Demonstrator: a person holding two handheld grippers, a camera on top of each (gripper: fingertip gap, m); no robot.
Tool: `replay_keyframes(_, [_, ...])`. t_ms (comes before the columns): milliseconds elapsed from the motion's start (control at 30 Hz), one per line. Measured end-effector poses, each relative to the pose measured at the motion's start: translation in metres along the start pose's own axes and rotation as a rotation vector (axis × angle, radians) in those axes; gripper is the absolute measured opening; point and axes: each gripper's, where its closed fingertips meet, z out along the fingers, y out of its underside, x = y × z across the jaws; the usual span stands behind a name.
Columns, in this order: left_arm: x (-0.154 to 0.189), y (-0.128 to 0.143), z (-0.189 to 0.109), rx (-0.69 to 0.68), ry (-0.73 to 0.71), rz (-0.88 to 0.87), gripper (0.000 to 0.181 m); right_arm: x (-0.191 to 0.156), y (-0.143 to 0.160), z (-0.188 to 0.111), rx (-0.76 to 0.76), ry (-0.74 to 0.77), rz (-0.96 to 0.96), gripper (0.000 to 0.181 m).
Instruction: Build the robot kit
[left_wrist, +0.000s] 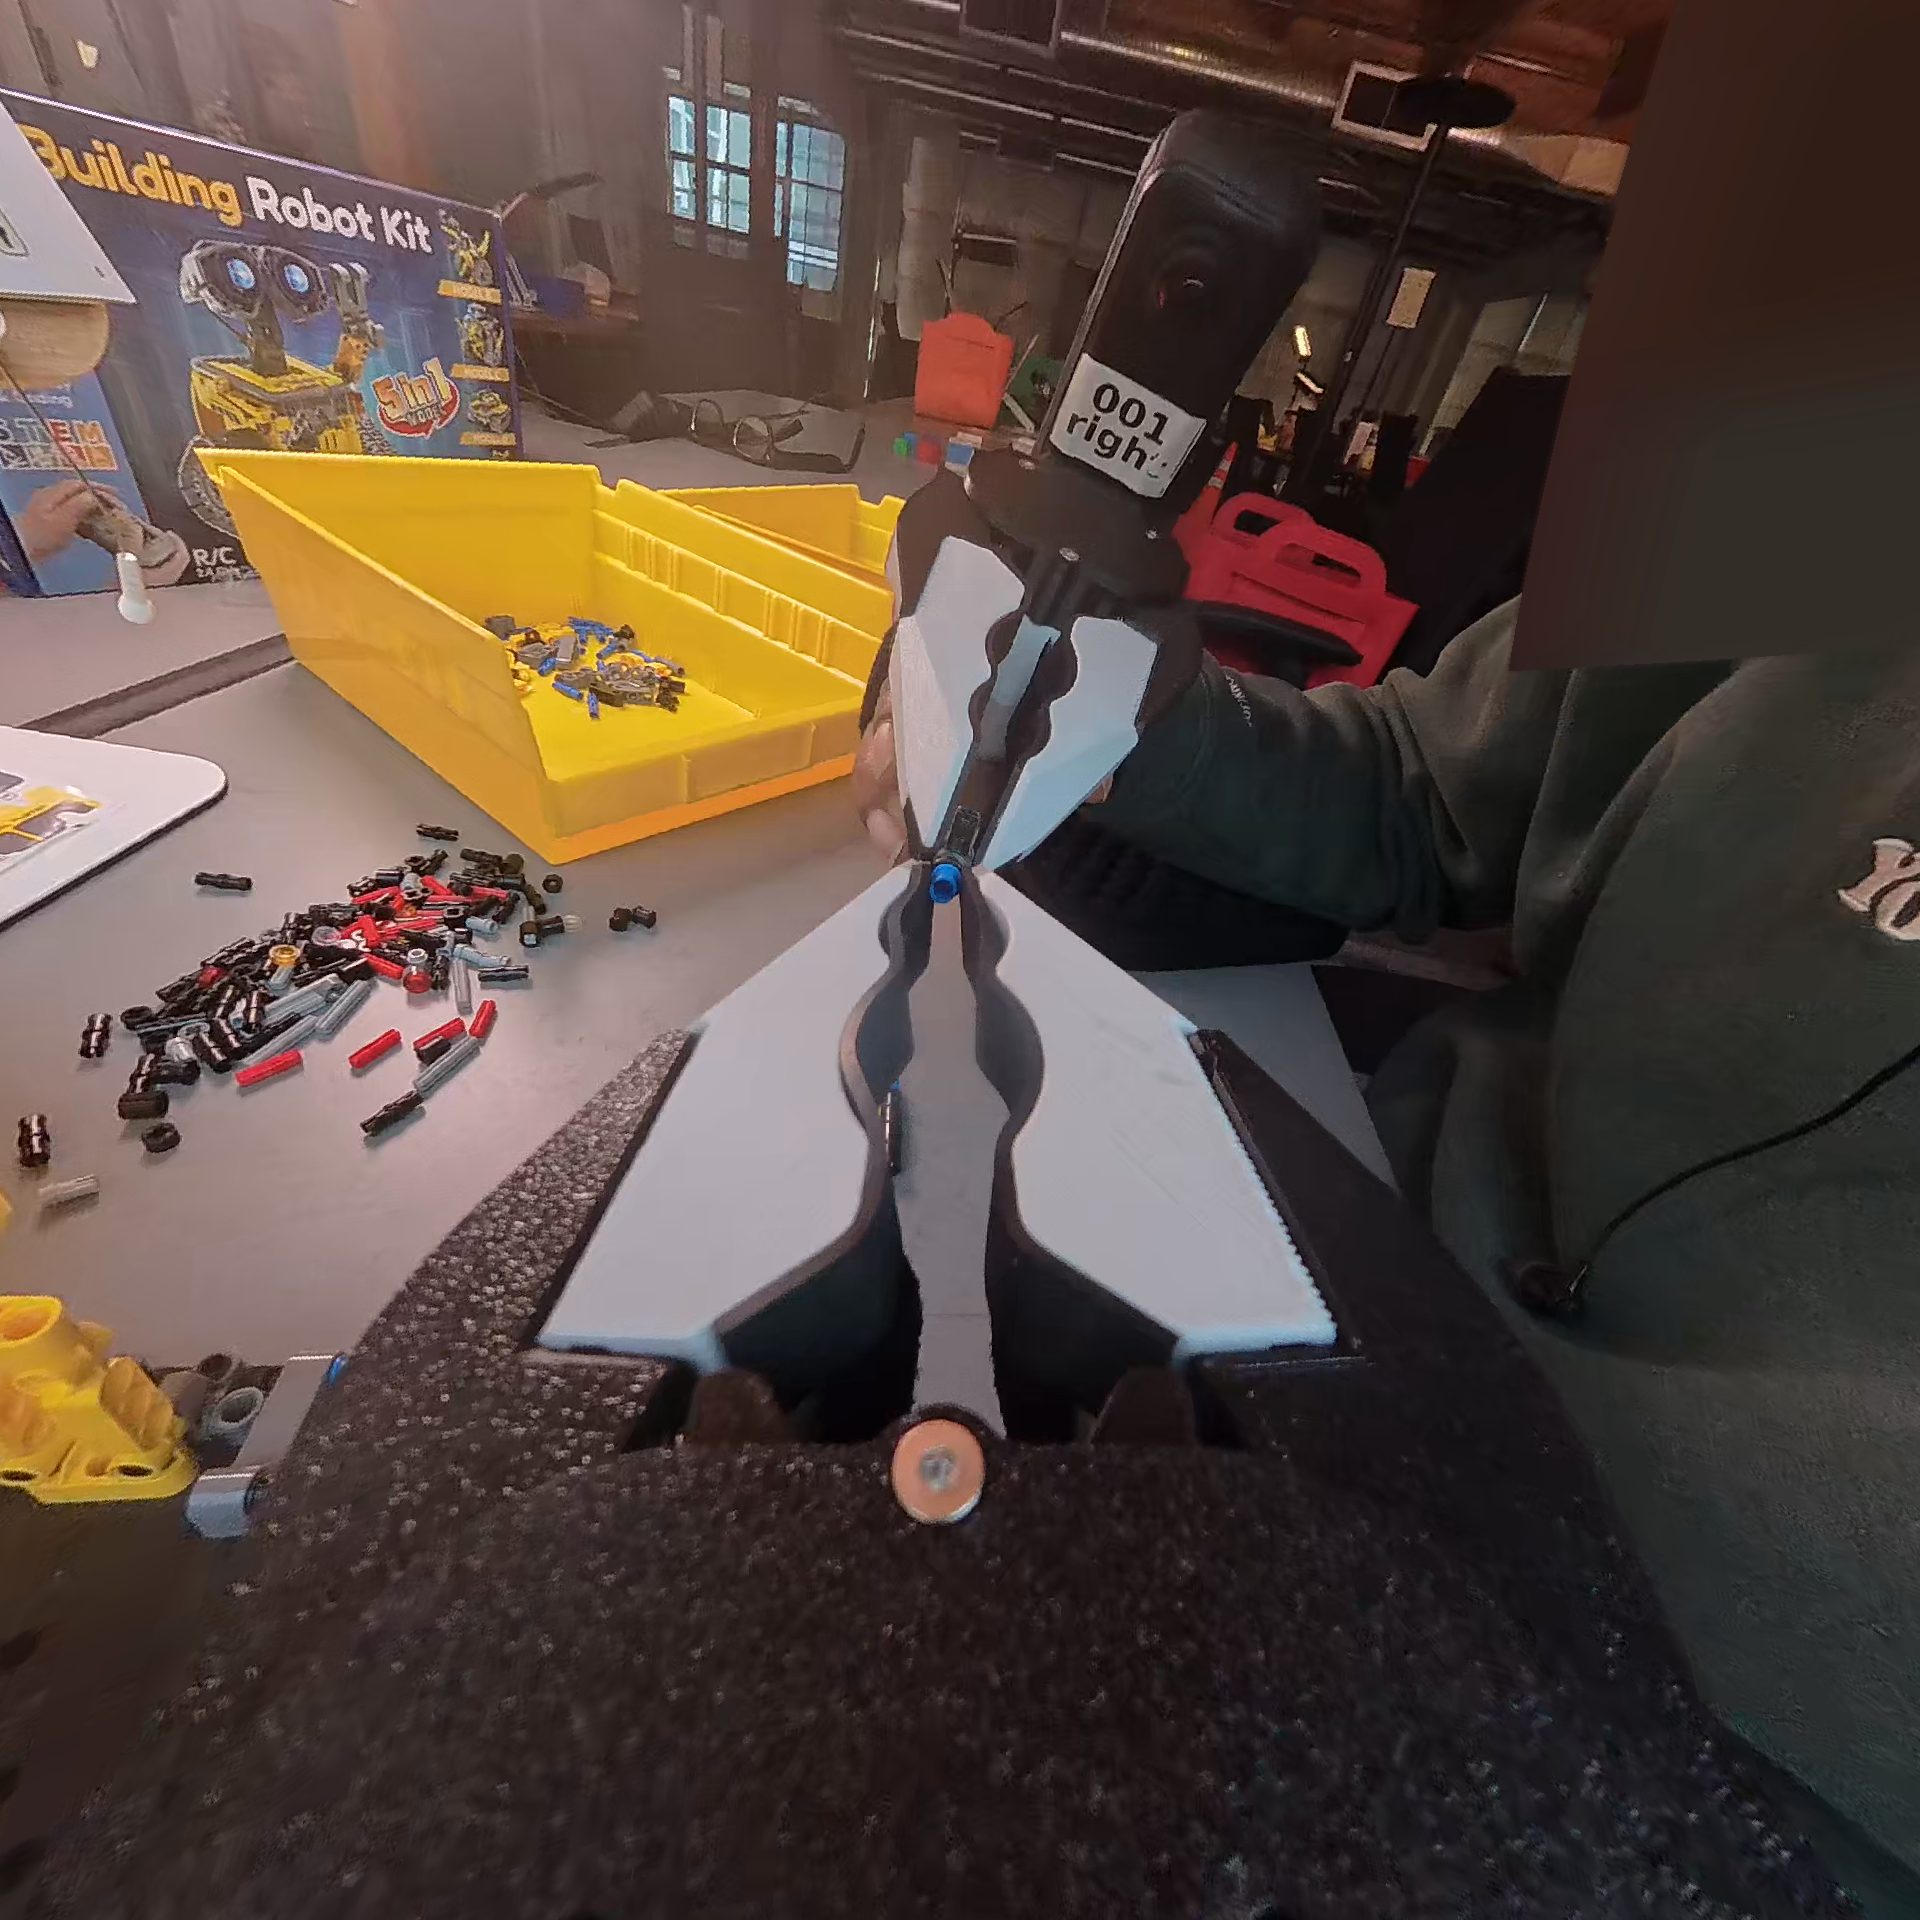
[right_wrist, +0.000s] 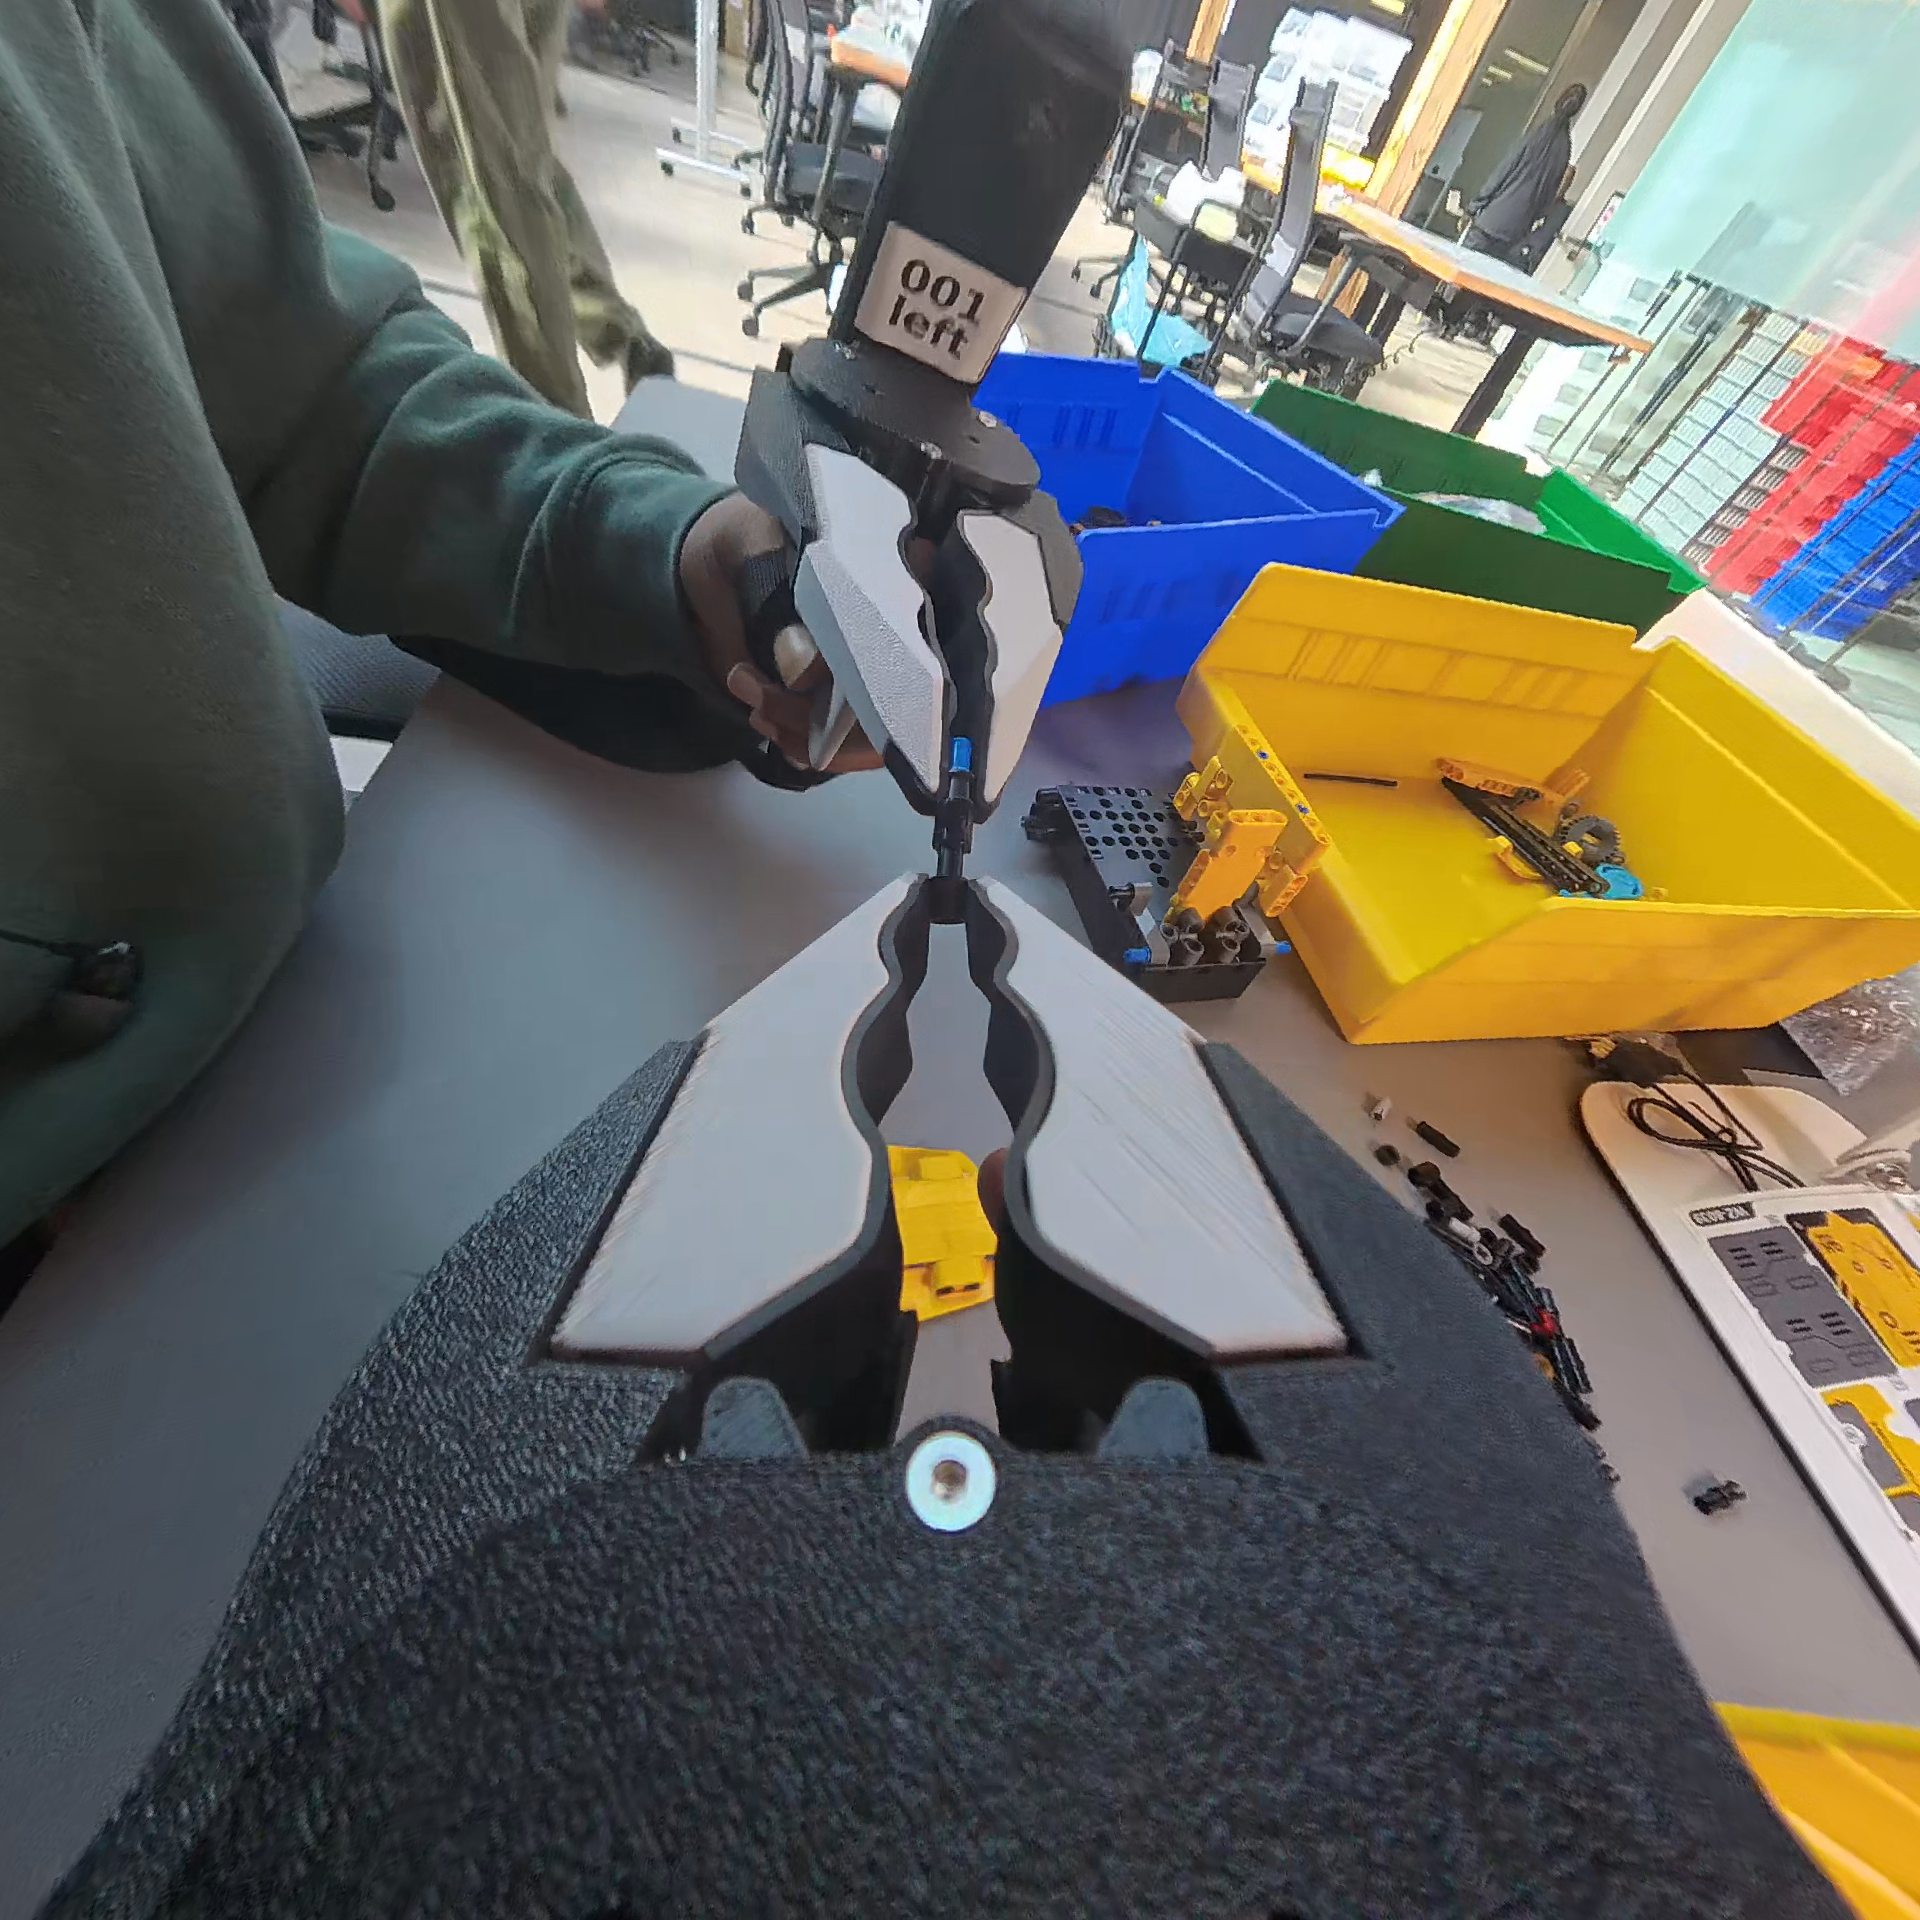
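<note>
Grippers meet tip to tip above the grey tabletop (left_wrist: 343, 1236), both raised off the surface. Left gripper (left_wrist: 943, 881), grey fingers with black wavy inner pads, is clamped on a small blue plastic connector pin (left_wrist: 943, 886). Right gripper (right_wrist: 945, 902) is pinched on a short black plastic connector piece (right_wrist: 950, 821); pin and connector line up end to end and look joined or touching, likely held this way so each tong steadies one half of the joint. Exact seating cannot be told.

Loose pile of black, red and grey small pins and axles (left_wrist: 343, 977) lies on the table left of the left gripper, well apart. Yellow plastic bin (left_wrist: 540, 665) behind it holds a few grey and blue bits. In the right wrist view a second yellow bin (right_wrist: 1558, 831) with yellow and black parts sits to the right, and a black-and-yellow partly built brick assembly (right_wrist: 1184, 873) just beside it. Printed instruction sheet (right_wrist: 1808, 1309) lies at the right edge. Person's green sleeve (right_wrist: 416, 499) reaches in.
</note>
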Motion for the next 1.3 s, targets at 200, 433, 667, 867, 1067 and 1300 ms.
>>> replay_keyframes(200, [0.001, 0.004, 0.003, -0.025, 0.0, 0.029, 0.004, -0.002, 0.001, 0.004, 0.0, -0.008, 0.021, 0.005])
replay_keyframes(433, [-0.003, 0.009, 0.003, -0.027, -0.002, 0.0, 0.004, -0.001, 0.008, 0.009, -0.031, 0.013, 0.033, 0.005])
replay_keyframes(667, [-0.029, -0.02, -0.012, 0.289, 0.089, -0.456, 0.004, 0.025, -0.009, 0.006, 0.057, 0.231, -0.066, 0.018])
replay_keyframes(867, [-0.048, -0.022, -0.022, 0.462, 0.171, -0.758, 0.004, 0.035, -0.022, 0.007, 0.096, 0.412, -0.179, 0.019])
replay_keyframes(1067, [-0.031, -0.023, -0.012, 0.428, 0.238, -0.755, 0.004, 0.035, -0.017, 0.01, 0.1, 0.388, -0.12, 0.012])
replay_keyframes(1300, [-0.022, -0.021, -0.008, 0.37, 0.214, -0.661, 0.004, 0.027, -0.017, 0.009, 0.127, 0.267, -0.002, 0.006])
